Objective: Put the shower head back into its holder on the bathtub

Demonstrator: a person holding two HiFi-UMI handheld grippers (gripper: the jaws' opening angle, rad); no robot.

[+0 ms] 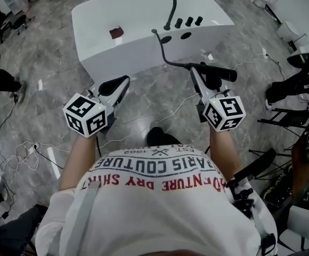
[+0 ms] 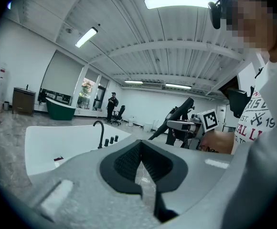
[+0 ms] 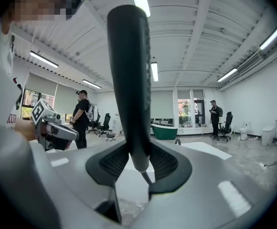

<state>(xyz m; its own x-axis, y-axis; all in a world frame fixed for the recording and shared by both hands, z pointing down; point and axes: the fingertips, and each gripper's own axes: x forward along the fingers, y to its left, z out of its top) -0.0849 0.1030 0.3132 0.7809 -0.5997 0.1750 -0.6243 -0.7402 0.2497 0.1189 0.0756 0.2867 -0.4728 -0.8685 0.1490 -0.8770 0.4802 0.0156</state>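
1. As the person stands facing the white bathtub (image 1: 98, 47) in the head view, the right gripper (image 1: 199, 72) clamps the black shower head (image 1: 221, 73). It lies crosswise in the air in front of the tub, clear of the deck. Its hose (image 1: 161, 49) curves back to that deck. There it ends beside two dark openings (image 1: 176, 37), a curved faucet (image 1: 170, 9) and three knobs (image 1: 189, 21). The left gripper (image 1: 123, 82) hovers at the left near the tub's front wall, carrying nothing. A small brown item (image 1: 116, 32) sits on the tub's rim.

2. In the left gripper view, the left gripper's jaws are pressed together pad to pad, with nothing between them. Beyond them lies the bathtub with its faucet. At the right, the right gripper shows with its marker cube (image 2: 209, 120), the shower head slanting upward from it. A person in dark clothes (image 2: 112, 106) stands at the far end of the hall, near a dark green tub (image 2: 59, 111).

3. In the right gripper view, the jaws sit partly apart, closed on the lower end of the shower head, which rises upright through the frame. The hose leaves its lower tip between the pads. The left gripper shows at the left edge, and the white bathtub lies behind at the right. Two people stand in the background: one in a cap (image 3: 83, 118) and one by the windows (image 3: 215, 117).
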